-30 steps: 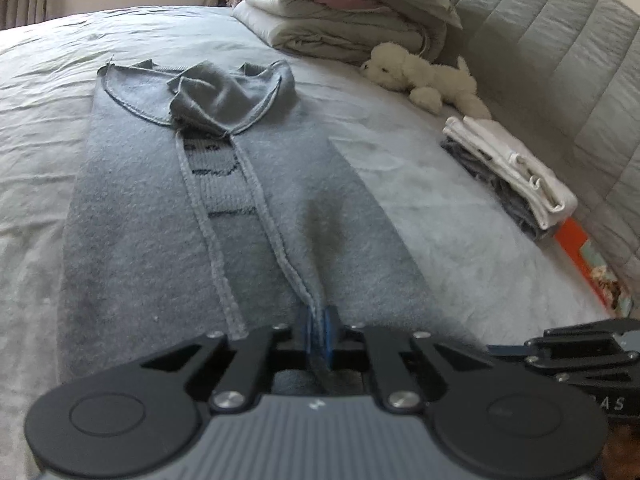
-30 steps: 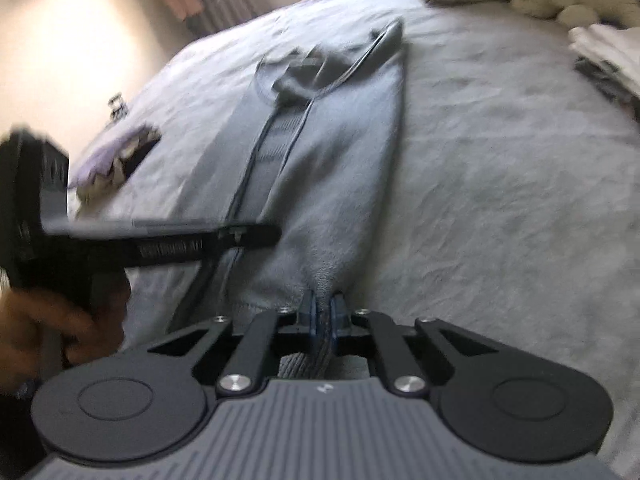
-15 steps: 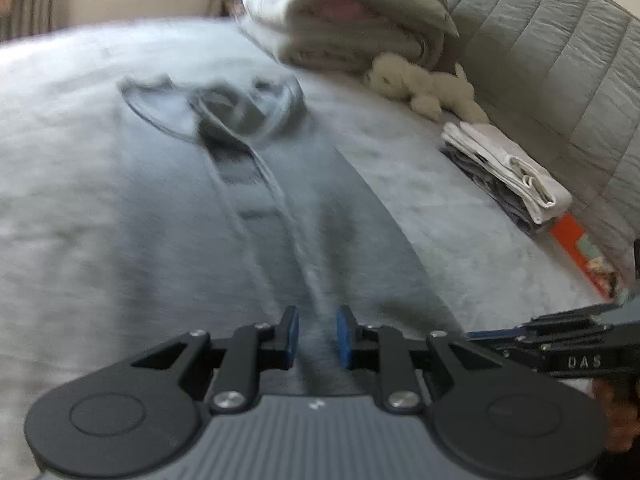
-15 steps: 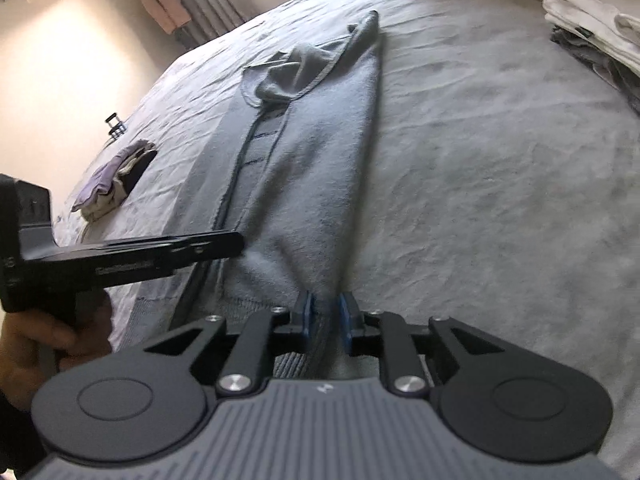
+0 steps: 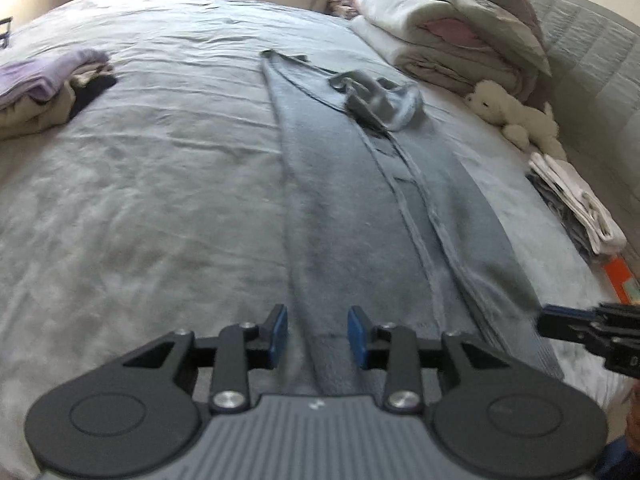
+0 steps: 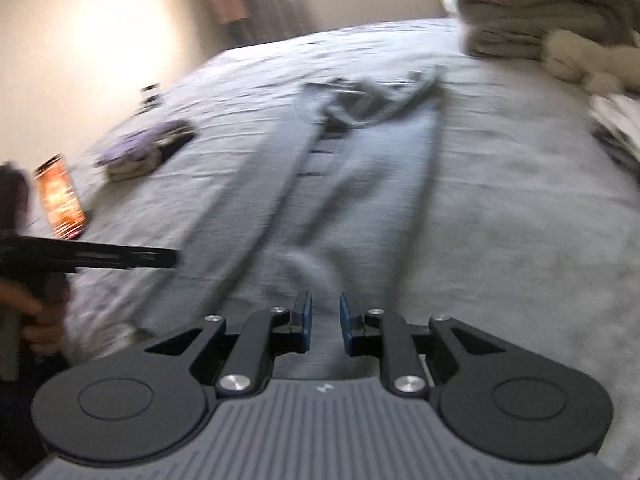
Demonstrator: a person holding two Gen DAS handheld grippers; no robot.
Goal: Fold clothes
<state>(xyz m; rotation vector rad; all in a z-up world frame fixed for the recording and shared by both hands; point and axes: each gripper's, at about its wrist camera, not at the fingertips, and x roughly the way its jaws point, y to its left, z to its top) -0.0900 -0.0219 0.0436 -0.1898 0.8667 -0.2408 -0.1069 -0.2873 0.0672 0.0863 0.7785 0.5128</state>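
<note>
Grey garment (image 5: 360, 208) lies flat on the bed (image 5: 160, 200), both sides folded in to the middle, running lengthwise from the near edge up toward 12 o'clock, collar end bunched at the far end.

Left gripper (image 5: 317, 336): jaws apart and opening, blue pads clear of the cloth. The garment's left folded edge passes under the gap at 6 o'clock, nothing pinched.

Right gripper (image 6: 322, 322): jaws parted a little, narrower gap than the left. Garment's near hem sits below and in front of the gap; the view is smeared, but the pads seem not to press the fabric.

In the left view the right gripper pokes in at 3 o'clock, just beside the garment's right edge. In the right view the left gripper comes in at 9 o'clock, held by a hand (image 6: 36, 316).

Around the garment:
- pile of purple and dark clothes (image 5: 48, 84) at 10 o'clock, well apart
- folded bedding stack (image 5: 448, 36) at 1 o'clock
- white plush toy (image 5: 512, 116) at 2 o'clock
- folded white and grey clothes (image 5: 576, 200) at 3 o'clock
- lit phone (image 6: 60, 196) at 9 o'clock in the right view.
</note>
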